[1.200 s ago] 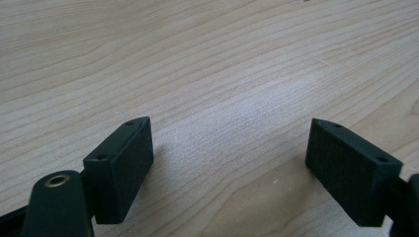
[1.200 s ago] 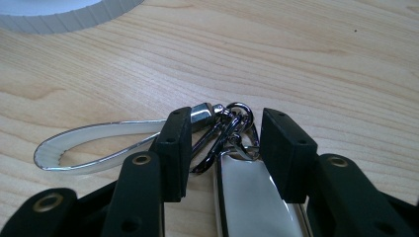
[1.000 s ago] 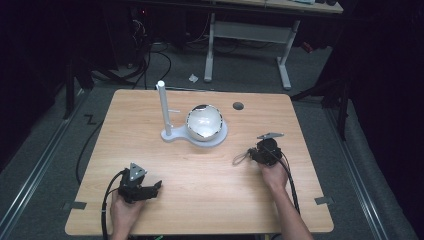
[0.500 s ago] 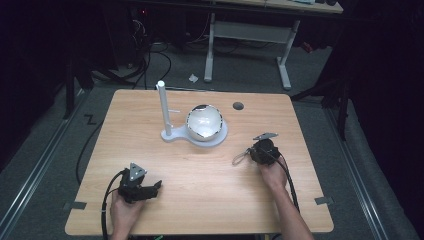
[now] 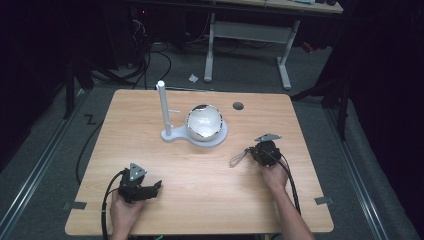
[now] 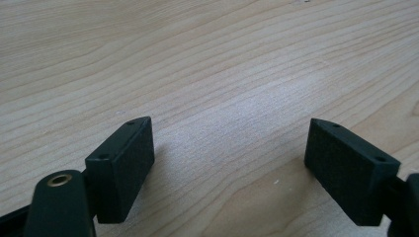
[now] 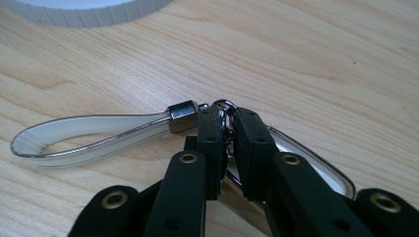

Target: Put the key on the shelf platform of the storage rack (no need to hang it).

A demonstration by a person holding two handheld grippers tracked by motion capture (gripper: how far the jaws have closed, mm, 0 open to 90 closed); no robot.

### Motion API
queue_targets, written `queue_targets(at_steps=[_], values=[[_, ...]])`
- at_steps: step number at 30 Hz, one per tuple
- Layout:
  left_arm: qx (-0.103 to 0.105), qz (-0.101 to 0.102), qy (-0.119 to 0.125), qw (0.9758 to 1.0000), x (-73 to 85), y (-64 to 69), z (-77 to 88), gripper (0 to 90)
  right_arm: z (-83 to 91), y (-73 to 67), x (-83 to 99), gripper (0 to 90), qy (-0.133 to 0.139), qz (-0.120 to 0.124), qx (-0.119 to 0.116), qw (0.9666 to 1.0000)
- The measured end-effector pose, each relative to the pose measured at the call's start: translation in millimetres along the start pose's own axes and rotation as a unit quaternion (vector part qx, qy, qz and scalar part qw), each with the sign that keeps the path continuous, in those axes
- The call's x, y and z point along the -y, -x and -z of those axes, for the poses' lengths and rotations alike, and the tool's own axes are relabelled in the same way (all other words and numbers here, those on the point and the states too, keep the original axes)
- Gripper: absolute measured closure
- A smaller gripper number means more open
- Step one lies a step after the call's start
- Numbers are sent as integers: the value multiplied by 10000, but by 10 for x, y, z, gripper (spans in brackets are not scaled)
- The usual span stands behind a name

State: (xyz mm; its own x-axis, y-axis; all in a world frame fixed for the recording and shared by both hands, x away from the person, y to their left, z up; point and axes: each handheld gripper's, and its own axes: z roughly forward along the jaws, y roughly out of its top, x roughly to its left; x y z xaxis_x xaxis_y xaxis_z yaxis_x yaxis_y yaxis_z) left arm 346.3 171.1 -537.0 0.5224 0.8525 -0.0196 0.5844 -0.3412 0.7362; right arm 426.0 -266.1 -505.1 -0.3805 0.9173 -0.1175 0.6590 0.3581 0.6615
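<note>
The desk (image 5: 200, 200) is a pale wooden top, and toward its far middle stands a white stand (image 5: 192, 134) with a tall post and a round base that carries a shiny silver ball (image 5: 204, 121). On the near left the left tongs (image 5: 156, 186) rest low over bare wood; in the left gripper view their jaws stand wide apart with nothing between them. At the right, the right tongs (image 7: 228, 129) have just been closing and now pinch the metal ring of a keychain strap (image 7: 89, 134), which lies flat on the desk just beside that hand, well short of the white stand. The strap itself is a whitish, translucent loop with a thin silvery edge, joined by a small dark metal collar (image 7: 184, 116) to the ring, and a second curved loop (image 7: 321, 168) passes under the jaws (how it is linked there I cannot tell). The grip looks narrow — only the pad tips bear on a small, hard, rounded ring — so the piece could pivot or slip out when lifted. The limp loop could also drag on the wood, or swing and miss the post if hanging it there is the aim.
</note>
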Motion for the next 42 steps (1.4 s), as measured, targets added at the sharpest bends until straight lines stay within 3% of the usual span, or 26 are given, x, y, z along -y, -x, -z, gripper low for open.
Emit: queue_targets(at_steps=[10,25,42], values=[[-1,-5,-6,10000,-1,-1,1,198,340,72,-40,823,506,-27,-152,9986],[-4,-5,-5,10000,-1,-1,0,198,738,45,-172,823,980,98,-451,9941],[-3,-6,-7,10000,-1,0,0,198,933,-120,-394,823,1296,191,-1025,9861]])
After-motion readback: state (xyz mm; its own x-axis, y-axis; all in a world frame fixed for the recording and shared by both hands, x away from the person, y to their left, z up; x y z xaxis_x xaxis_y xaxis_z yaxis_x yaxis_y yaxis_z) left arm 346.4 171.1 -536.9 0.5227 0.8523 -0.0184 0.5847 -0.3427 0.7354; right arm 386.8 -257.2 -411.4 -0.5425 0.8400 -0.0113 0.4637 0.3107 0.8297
